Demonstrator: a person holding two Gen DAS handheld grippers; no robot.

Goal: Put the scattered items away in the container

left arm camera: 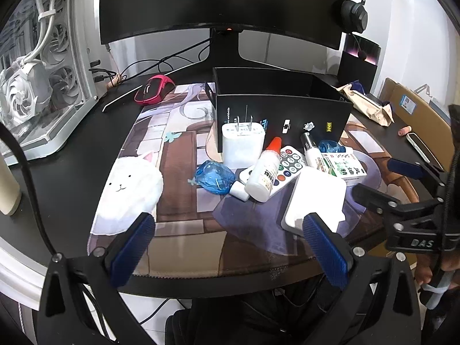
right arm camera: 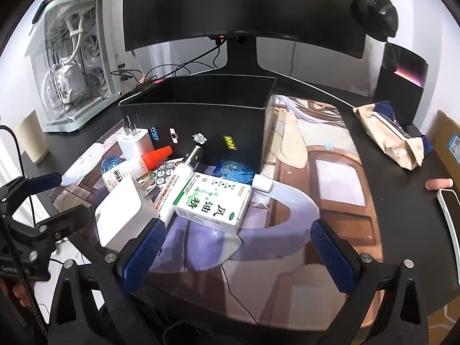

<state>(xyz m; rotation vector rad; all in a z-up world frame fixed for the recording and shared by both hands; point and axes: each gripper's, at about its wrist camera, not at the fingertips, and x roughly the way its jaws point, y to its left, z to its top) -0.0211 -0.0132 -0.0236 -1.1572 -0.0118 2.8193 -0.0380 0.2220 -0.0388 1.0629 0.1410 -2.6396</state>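
Note:
An open black box (left arm camera: 283, 115) (right arm camera: 201, 120) stands at the back of the printed desk mat. In front of it lies a pile: a white plug charger (left arm camera: 243, 143) (right arm camera: 133, 143), a white bottle with an orange cap (left arm camera: 264, 169) (right arm camera: 135, 166), a small remote (left arm camera: 289, 166), a white tube (left arm camera: 312, 151) (right arm camera: 178, 184), a green-and-white medicine carton (left arm camera: 343, 166) (right arm camera: 214, 204), a flat white power pack (left arm camera: 316, 201) (right arm camera: 123, 215) and two blue plastic wrappers (left arm camera: 214, 176) (right arm camera: 234, 169). My left gripper (left arm camera: 230, 247) is open and empty, near the power pack. My right gripper (right arm camera: 238, 256) is open and empty, just short of the carton.
A monitor (left arm camera: 224, 0) and its stand are behind the box. A red mouse (left arm camera: 153, 89) and a white PC case (left arm camera: 37, 80) are at the left. A paper bag (right arm camera: 394, 141), a phone (right arm camera: 450, 215) and a cardboard box (left arm camera: 414, 106) are at the right.

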